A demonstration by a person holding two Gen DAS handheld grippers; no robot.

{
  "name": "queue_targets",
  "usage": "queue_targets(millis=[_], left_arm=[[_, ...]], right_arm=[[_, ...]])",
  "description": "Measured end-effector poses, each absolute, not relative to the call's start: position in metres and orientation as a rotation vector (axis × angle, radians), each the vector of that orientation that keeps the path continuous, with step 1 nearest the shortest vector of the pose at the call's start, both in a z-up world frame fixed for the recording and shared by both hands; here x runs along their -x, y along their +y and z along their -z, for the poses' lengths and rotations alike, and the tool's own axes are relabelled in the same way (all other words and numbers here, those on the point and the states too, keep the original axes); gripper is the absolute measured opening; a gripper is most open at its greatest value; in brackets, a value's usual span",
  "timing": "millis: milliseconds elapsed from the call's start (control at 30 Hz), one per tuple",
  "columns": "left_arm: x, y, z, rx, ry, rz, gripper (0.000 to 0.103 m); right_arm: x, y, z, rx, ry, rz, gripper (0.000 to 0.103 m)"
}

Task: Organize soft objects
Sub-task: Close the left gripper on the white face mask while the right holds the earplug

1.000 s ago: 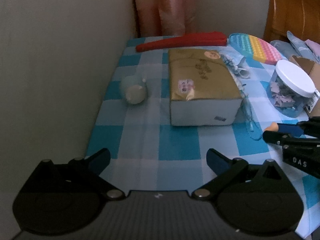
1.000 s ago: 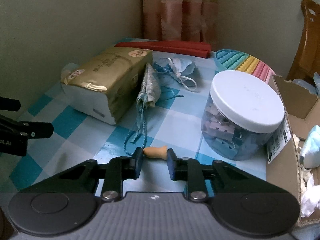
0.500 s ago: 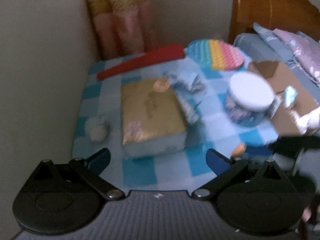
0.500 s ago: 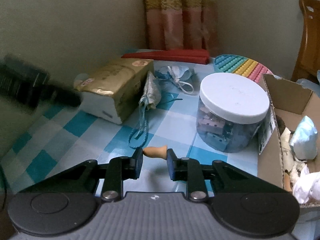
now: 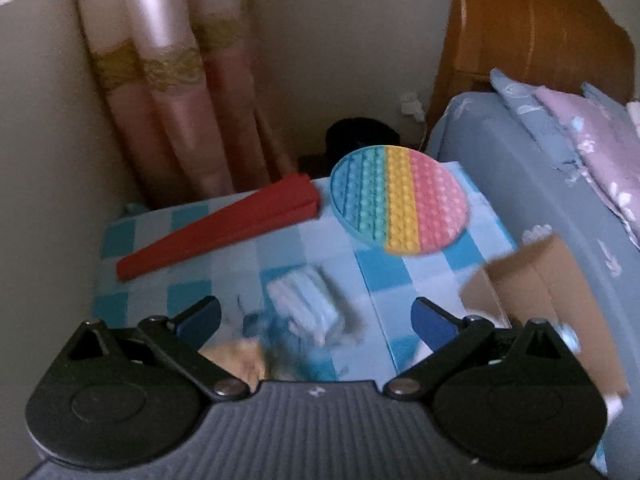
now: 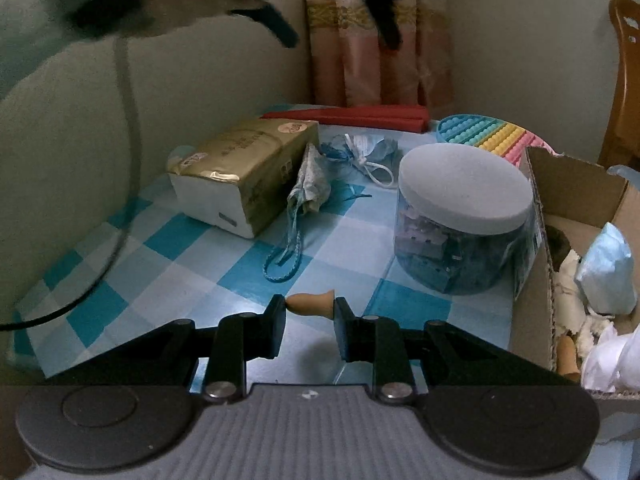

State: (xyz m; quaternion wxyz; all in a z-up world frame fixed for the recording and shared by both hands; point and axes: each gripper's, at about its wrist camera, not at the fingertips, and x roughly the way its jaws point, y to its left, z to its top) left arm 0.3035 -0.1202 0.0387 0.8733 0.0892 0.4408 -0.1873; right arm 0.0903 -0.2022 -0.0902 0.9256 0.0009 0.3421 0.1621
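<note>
1. My right gripper (image 6: 310, 312) is clamped on a small tan soft piece (image 6: 311, 304), held just above the near part of the checkered surface (image 6: 200, 280).
2. My left gripper (image 5: 316, 320) has its jaws wide apart with nothing between the pads. In the right wrist view it appears as a dark blurred shape at the top of the picture, above the surface.
3. On the far left of the surface lies a gold-wrapped tissue pack (image 6: 244, 168). Just to the right of it rests a crumpled patterned cloth with a blue braided cord (image 6: 308, 184), touching the pack's side.
4. Farther back lies a light blue face mask (image 6: 368, 152) with white ear loops.
5. A clear jar with a white lid (image 6: 464, 216) stands on the right, just beside an open cardboard box (image 6: 536, 260).
6. Inside the box are a light blue soft item (image 6: 608, 272) and white fluffy pieces; their exact kind cannot be told.
7. At the far edge lie a red folded fan (image 5: 220, 232) and a round rainbow bubble mat (image 5: 400, 200), just beside each other.
8. A bed with blue bedding (image 5: 520, 184) stands to the right of the surface.
</note>
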Motion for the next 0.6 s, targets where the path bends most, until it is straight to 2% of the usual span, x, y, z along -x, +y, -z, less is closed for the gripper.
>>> queue_targets(millis=[233, 333, 400, 600], left_arm=[[-0.382, -0.135, 0.016, -0.135, 1.099, 0.32, 0.096], [-0.399, -0.138, 0.04, -0.154, 1.149, 0.296, 0.087], [-0.406, -0.139, 0.055, -0.162, 1.196, 0.283, 0.077], [-0.409, -0.145, 0.071, -0.182, 1.216, 0.277, 0.077]], right_arm=[[-0.089, -0.206, 0.092, -0.028, 0.704, -0.341, 0.03], [-0.091, -0.208, 0.094, -0.046, 0.712, -0.348, 0.03], [-0.092, -0.207, 0.095, -0.047, 0.713, -0.352, 0.03], [-0.094, -0.205, 0.096, -0.055, 0.711, -0.371, 0.03]])
